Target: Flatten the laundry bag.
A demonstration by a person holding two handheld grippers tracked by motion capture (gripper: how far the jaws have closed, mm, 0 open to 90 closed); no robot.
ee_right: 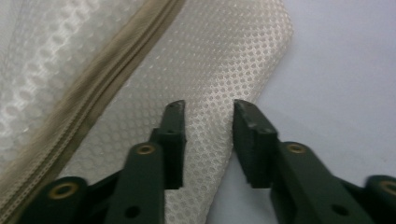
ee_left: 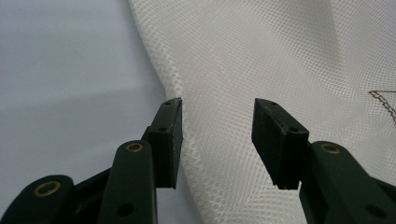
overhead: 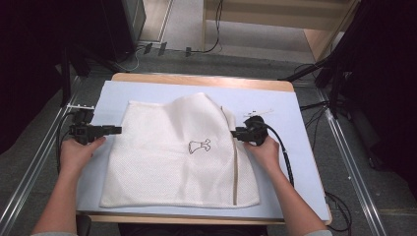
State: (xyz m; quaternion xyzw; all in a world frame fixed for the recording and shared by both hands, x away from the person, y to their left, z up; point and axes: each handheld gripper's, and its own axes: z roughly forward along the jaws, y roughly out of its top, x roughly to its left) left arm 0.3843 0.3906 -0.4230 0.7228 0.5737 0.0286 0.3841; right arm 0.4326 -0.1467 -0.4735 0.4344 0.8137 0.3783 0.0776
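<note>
The white mesh laundry bag (overhead: 177,152) with the beige zipper (overhead: 235,162) down its right side and a small dark outline stitched at its middle lies spread on the pale blue surface (overhead: 295,162), its far edge humped and not yet flat. You have it flanked: your left hand-held gripper (ee_left: 217,135) stands partly open at the bag's left edge, mesh between the jaws but not pinched, and your right hand-held gripper (ee_right: 208,140) sits narrower over the right edge just outside the zipper, pads astride the fabric without pressing. You look to be at the grasping step. Next, close both on their edges evenly, then lift or pull together so the mesh doesn't skew or slip.
</note>
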